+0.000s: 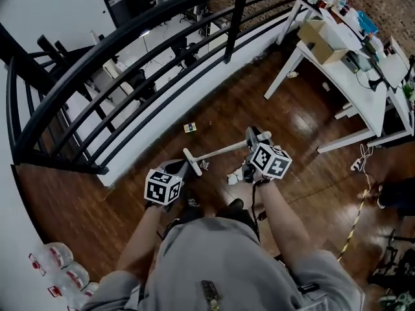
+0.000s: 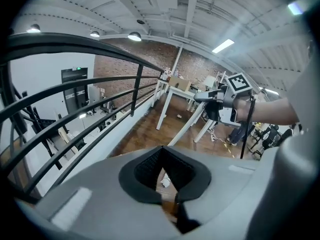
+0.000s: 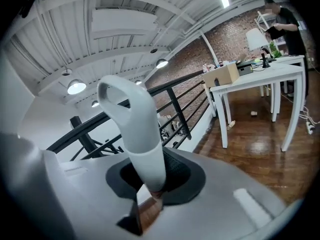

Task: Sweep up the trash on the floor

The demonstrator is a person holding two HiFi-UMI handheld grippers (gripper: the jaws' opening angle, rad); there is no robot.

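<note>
Tongs first, closest in: what are they doing?

Left gripper has its dark textured pads drawn together with nothing between them. Right gripper is clamped on a smooth white plastic handle, a round tube that flattens into a loop at its far end.

Where does that handle run?

From the right jaws toward nine o'clock, with its looped end just beside the left gripper's tips. Which tool it belongs to I cannot tell.

And the trash?

On the glossy dark wood floor. A crumpled white scrap shows through the slit behind the left pads, just ahead of them. A small flat yellowish packet lies farther out at twelve o'clock, toward the railing.

Beyond that?

A black metal railing of round bars curves from nine to twelve o'clock. At two o'clock stands a white table on slanted legs, with a boxy brown cardboard carton on it. A rough brick wall lies behind.
</note>
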